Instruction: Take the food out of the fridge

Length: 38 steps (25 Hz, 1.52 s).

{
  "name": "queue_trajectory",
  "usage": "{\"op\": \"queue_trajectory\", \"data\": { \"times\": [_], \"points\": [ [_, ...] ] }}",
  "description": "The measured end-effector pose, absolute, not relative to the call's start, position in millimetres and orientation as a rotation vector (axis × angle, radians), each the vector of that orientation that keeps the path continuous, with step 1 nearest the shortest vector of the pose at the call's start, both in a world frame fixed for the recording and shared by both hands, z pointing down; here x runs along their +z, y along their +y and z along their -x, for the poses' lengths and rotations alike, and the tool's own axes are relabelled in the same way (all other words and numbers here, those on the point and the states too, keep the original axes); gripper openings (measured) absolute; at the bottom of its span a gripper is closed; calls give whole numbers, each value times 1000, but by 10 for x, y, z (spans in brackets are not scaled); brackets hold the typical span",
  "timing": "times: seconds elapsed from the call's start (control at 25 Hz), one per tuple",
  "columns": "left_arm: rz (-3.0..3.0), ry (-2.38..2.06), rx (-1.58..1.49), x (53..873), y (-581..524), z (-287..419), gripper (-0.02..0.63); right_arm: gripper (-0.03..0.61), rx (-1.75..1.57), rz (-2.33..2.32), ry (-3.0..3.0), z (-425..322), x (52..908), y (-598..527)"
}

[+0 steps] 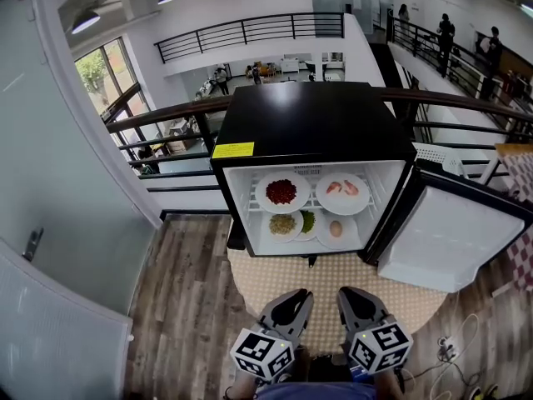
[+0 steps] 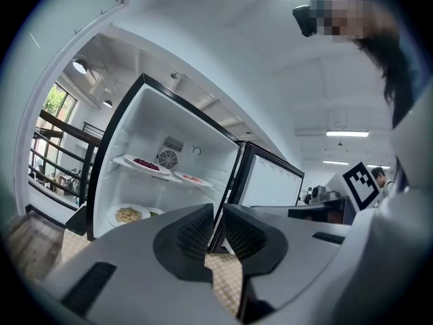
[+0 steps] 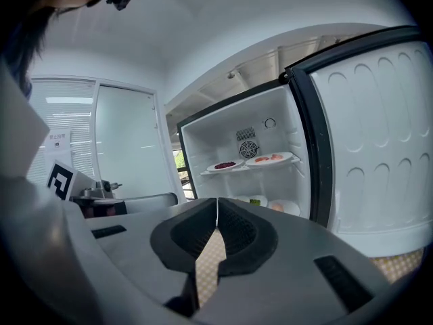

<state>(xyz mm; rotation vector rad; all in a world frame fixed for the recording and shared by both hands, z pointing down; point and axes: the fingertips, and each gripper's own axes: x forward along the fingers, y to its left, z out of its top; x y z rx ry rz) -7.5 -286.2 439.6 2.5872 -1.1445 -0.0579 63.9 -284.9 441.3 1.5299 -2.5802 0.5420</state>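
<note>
A black mini fridge (image 1: 308, 123) stands with its door (image 1: 450, 236) swung open to the right. Its upper shelf holds a plate of red food (image 1: 281, 192) and a plate of pink pieces (image 1: 343, 190). Below lie a plate with yellowish and green food (image 1: 287, 223) and a plate with a pale round item (image 1: 336, 228). My left gripper (image 1: 301, 297) and right gripper (image 1: 346, 294) are side by side in front of the fridge, well short of it, both shut and empty. The plates (image 2: 145, 163) (image 3: 270, 158) also show in both gripper views, beyond the left gripper (image 2: 218, 212) and the right gripper (image 3: 217, 205).
The fridge sits on a round woven mat (image 1: 333, 286) on a wooden floor (image 1: 183, 307). A pale wall (image 1: 58, 207) runs along the left. Cables (image 1: 450, 348) lie on the floor at the right, and a black railing (image 1: 175, 111) passes behind the fridge.
</note>
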Motion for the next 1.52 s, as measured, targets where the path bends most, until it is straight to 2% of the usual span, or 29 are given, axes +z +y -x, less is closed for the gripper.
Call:
{"op": "queue_trajectory", "data": {
  "times": [0.4,1.08,1.52],
  "points": [
    [-2556,-1147,-22,4525,-3542,-333,44,20,580,-1496,-2594,-992,4562,-3316],
    [-2365,-899,-51,4617,-4656,-804,173,20,597,-1426,-2609,-1052,4621,-3654],
    [-2323,-885,-1,4577,-5156,-1016,202,20,622,-1391,-2606,-983,4724,-3740]
  ]
}}
